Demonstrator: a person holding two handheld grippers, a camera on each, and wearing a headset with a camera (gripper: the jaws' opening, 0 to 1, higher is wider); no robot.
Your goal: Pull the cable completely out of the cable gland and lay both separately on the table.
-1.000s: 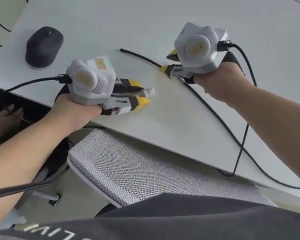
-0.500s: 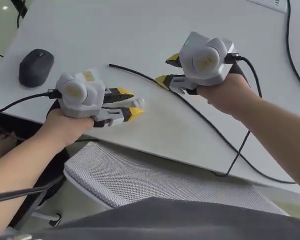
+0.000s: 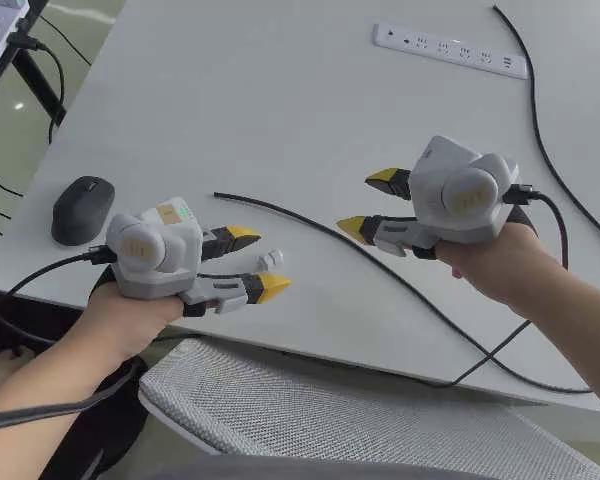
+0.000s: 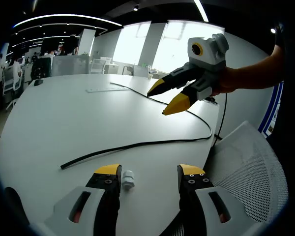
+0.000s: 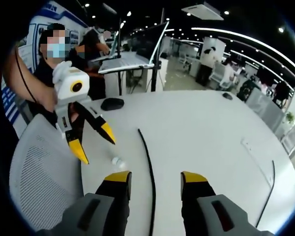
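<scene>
In the head view you have one black cable [image 3: 310, 220], one small white cable gland [image 3: 272, 258], one mouse [image 3: 82, 208] and one power strip [image 3: 450, 50] on the white table [image 3: 280, 100], plus your two grippers. The cable lies flat, its free end toward the mouse and its length running right and toward the near edge. The gland sits apart from it, between the spread jaws of your left gripper [image 3: 255, 262], which grip nothing. Your right gripper [image 3: 366, 203] hovers above the cable with its jaws wide apart and nothing between them. In the left gripper view your own jaws [image 4: 150, 172] stand wide, and the gland [image 4: 128, 179] lies just beside the inner face of the left-hand jaw; whether it touches that jaw is hard to tell. The cable [image 4: 137, 145] crosses the table ahead of the jaws, and the right gripper [image 4: 163, 101] hangs above it, empty. In the right gripper view your jaws [image 5: 156, 178] gape with the cable [image 5: 146, 152] running straight away between them on the table below. The gland [image 5: 117, 161] lies left of the cable, under the parted tips of the left gripper [image 5: 97, 147].
</scene>
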